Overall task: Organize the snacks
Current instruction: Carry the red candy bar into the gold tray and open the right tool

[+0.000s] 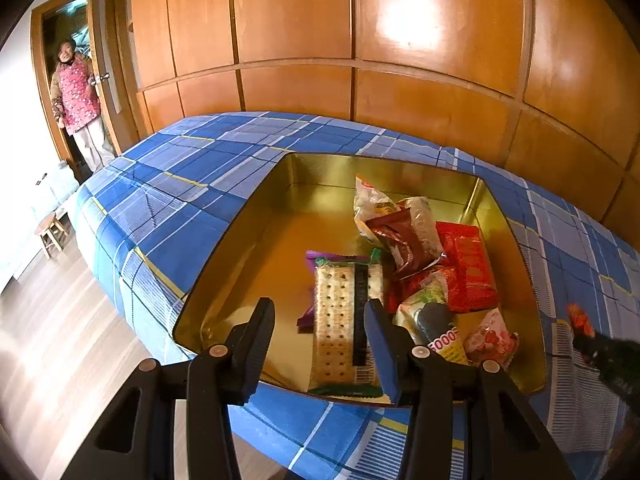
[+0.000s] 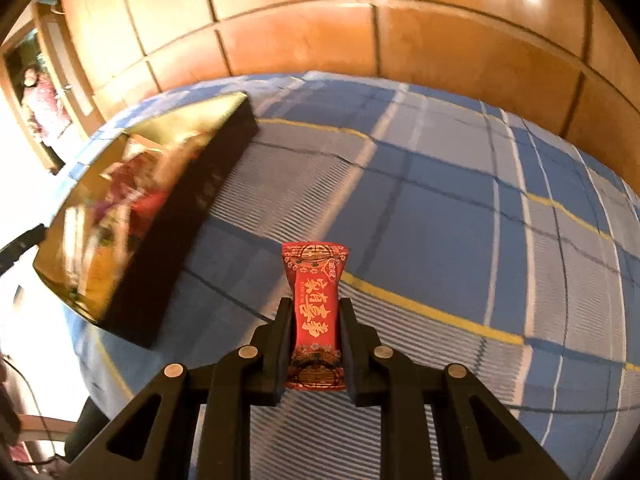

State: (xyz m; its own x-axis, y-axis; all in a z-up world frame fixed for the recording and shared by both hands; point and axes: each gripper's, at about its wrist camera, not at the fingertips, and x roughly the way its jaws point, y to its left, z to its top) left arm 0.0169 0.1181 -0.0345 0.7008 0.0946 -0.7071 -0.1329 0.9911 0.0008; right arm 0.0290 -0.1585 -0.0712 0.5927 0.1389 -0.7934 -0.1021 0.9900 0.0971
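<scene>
An open gold tin (image 1: pixel 240 216) sits on the bed and holds several snack packets. Among them are a long cracker packet (image 1: pixel 340 320), a dark red packet (image 1: pixel 404 240) and a bright red one (image 1: pixel 468 264). My left gripper (image 1: pixel 320 306) hovers open over the tin's near edge; the cracker packet lies below, between its fingers, and the left pad is clear of it. In the right wrist view my right gripper (image 2: pixel 315 304) is shut on a red packet with gold characters (image 2: pixel 316 280), held above the sheet. The tin (image 2: pixel 180 240) is blurred to its left.
The blue plaid sheet (image 1: pixel 180 184) covers the bed, which stands against a wooden panelled wardrobe (image 1: pixel 360 80). A person (image 1: pixel 76 104) stands in the doorway at far left. A small wooden stool (image 1: pixel 50 232) is on the floor beside the bed. A blurred red and black shape (image 1: pixel 592 336) shows at the right edge.
</scene>
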